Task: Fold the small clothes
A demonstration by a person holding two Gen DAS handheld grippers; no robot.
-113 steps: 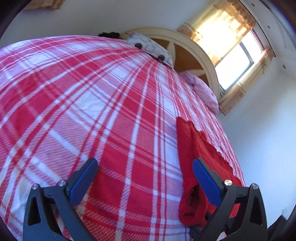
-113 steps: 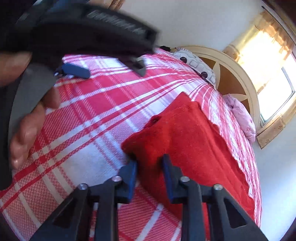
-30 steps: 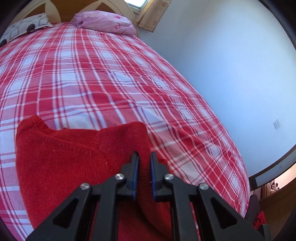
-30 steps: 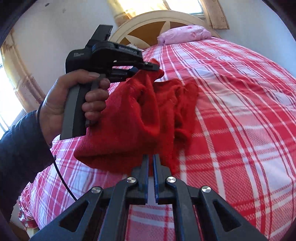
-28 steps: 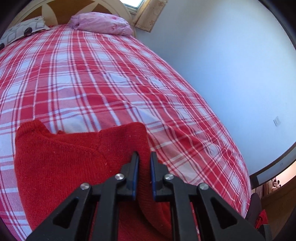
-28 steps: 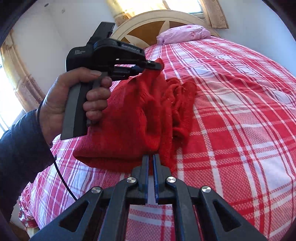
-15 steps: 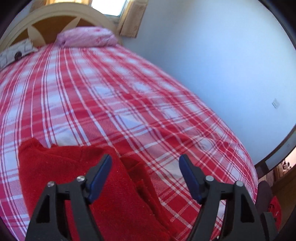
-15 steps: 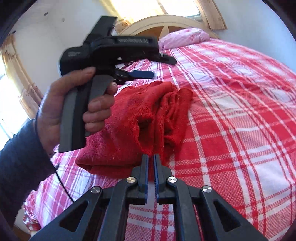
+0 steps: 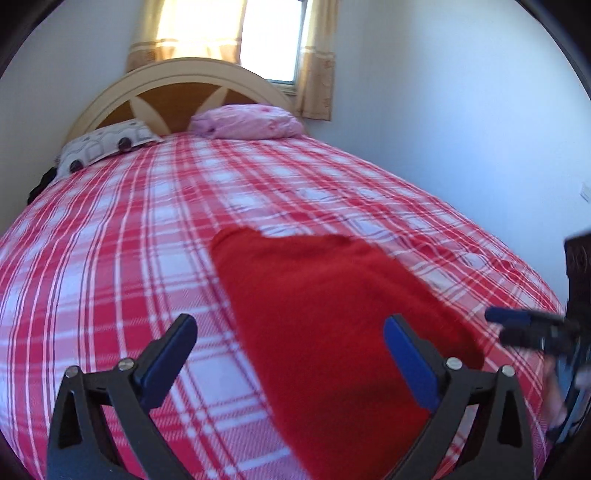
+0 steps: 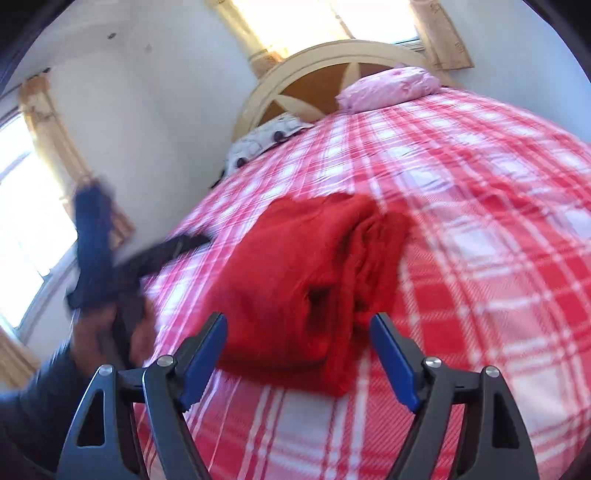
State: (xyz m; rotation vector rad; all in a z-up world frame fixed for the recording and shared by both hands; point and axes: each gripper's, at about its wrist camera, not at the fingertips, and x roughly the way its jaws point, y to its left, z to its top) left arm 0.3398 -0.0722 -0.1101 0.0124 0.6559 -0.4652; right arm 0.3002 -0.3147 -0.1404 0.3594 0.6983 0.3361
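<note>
A red knitted garment [image 9: 325, 314] lies folded on the red and white checked bed [image 9: 129, 236]. In the right wrist view the garment [image 10: 310, 273] shows as a thick folded bundle with its layered edge toward the right. My left gripper [image 9: 291, 339] is open and empty, its jaws wide apart just above the near end of the garment. My right gripper [image 10: 299, 336] is open and empty, just short of the garment's near edge. The right gripper shows blurred at the right of the left wrist view [image 9: 532, 328]. The left gripper shows blurred at the left of the right wrist view [image 10: 122, 273].
A pink pillow [image 9: 247, 122] and a patterned pillow [image 9: 107, 146] lie at the cream and wood headboard [image 9: 173, 96]. A curtained window [image 9: 236, 33] is behind it. A white wall [image 9: 461, 129] runs along the right side of the bed. A dark cabinet edge [image 9: 578, 273] stands at far right.
Both grippers have let go of the red garment and opened. It has dropped flat onto the bed as a folded bundle. Both grippers have pulled back from it.
</note>
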